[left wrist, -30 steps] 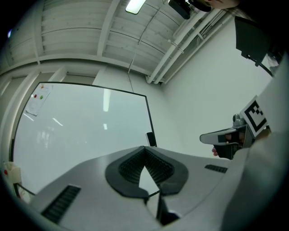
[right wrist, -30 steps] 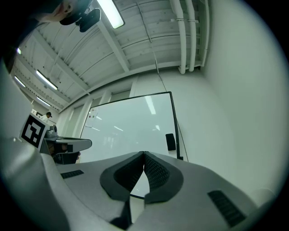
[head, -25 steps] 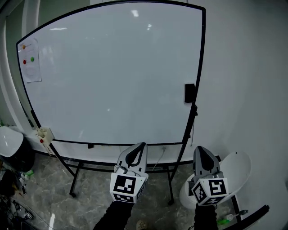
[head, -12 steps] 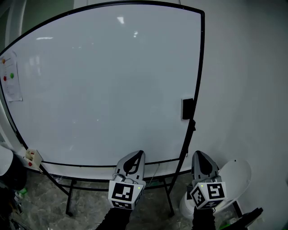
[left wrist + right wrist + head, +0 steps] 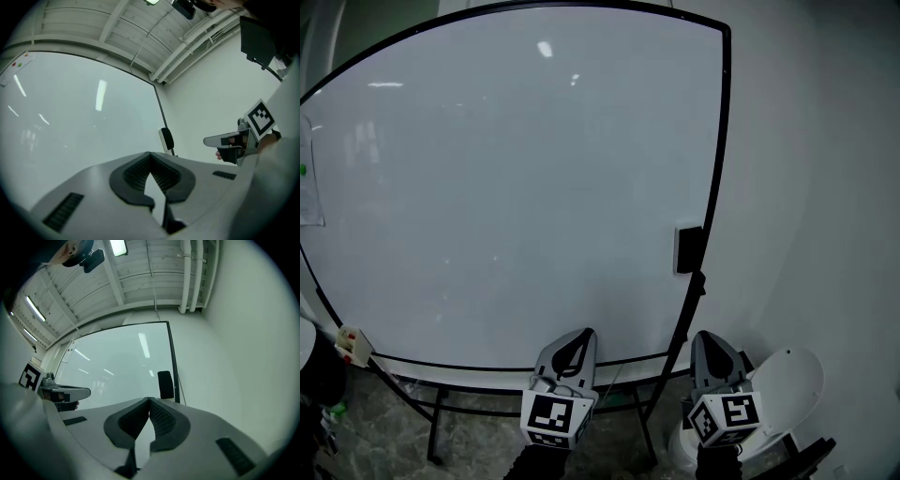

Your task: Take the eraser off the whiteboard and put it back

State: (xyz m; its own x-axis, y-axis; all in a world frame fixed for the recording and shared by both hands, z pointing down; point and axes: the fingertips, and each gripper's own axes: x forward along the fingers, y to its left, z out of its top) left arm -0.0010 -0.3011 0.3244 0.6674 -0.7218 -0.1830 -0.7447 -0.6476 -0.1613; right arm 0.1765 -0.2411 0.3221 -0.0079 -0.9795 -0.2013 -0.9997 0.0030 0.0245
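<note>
Two tongs in play, both empty. At 9 o'clock of the head view, a paper sheet (image 5: 307, 183) stuck at the left edge of the whiteboard (image 5: 506, 187), then a wide bare white face filling the middle. At 6 o'clock, the left tongs (image 5: 584, 334), drawn together tip to tip with nothing between, aimed up toward the board. Further right, at about 3 o'clock of the board's face and just beside its black right frame, the eraser (image 5: 687, 248): dark, upright, clinging to the surface, untouched. Below it at 5 o'clock, the right tongs (image 5: 704, 337), likewise pressed together on nothing, near the eraser but apart from it; in the right gripper view, the eraser (image 5: 165, 384) just above the closed tips at 12 o'clock. Around 4 o'clock, a white rounded object (image 5: 792, 375) low beside the stand, no part of the job. Judged step: the approach, ahead of any take-off. Next move, by the same judgement: part the right tongs, lift and push forward until the pads bracket the eraser's narrow sides, close, then pull straight off the board. Probably a magnetic hold, so a firm, square grip to avoid a slip.
</note>
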